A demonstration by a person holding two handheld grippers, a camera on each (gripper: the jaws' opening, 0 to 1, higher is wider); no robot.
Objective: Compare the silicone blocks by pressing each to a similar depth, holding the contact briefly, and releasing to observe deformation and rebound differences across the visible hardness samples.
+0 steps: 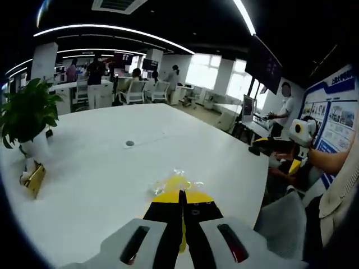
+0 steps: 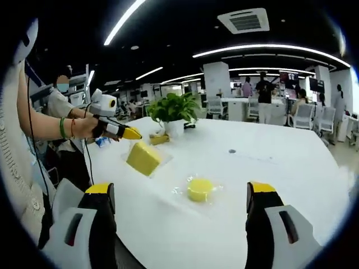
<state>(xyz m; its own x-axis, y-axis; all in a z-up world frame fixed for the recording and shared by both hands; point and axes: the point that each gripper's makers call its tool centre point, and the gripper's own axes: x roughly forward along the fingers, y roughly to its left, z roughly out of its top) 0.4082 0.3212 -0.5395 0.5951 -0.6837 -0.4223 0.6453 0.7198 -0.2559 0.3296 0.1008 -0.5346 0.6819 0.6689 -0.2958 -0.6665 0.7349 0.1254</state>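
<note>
Where I start, closest to me: my right gripper [image 2: 179,221] has its two yellow-tipped jaws spread wide apart and holds nothing; I judge it is poised this way to approach a sample.
Round sample: a yellow round silicone puck [image 2: 200,189] lies flat on clear plastic wrap on the white table [image 2: 291,168], just beyond the parted right jaws.
Square sample: a yellow square silicone block [image 2: 143,158], also on clear wrap, sits farther off and leftward, apart from the puck.
Left gripper: in the right gripper view, the left gripper [image 2: 128,133], carried in the person's hand [image 2: 84,128], hovers just above the square block, apparently waiting to press. In its own view its jaws [image 1: 182,216] are closed together, with yellow material and crinkled clear wrap showing just past the tips; I cannot tell whether they touch it.
Count: two silicone samples, two grippers.
Farther: one green potted plant in a white pot [image 2: 175,112] stands beyond the block.
Farthest: office chairs and several people stand in the background.
</note>
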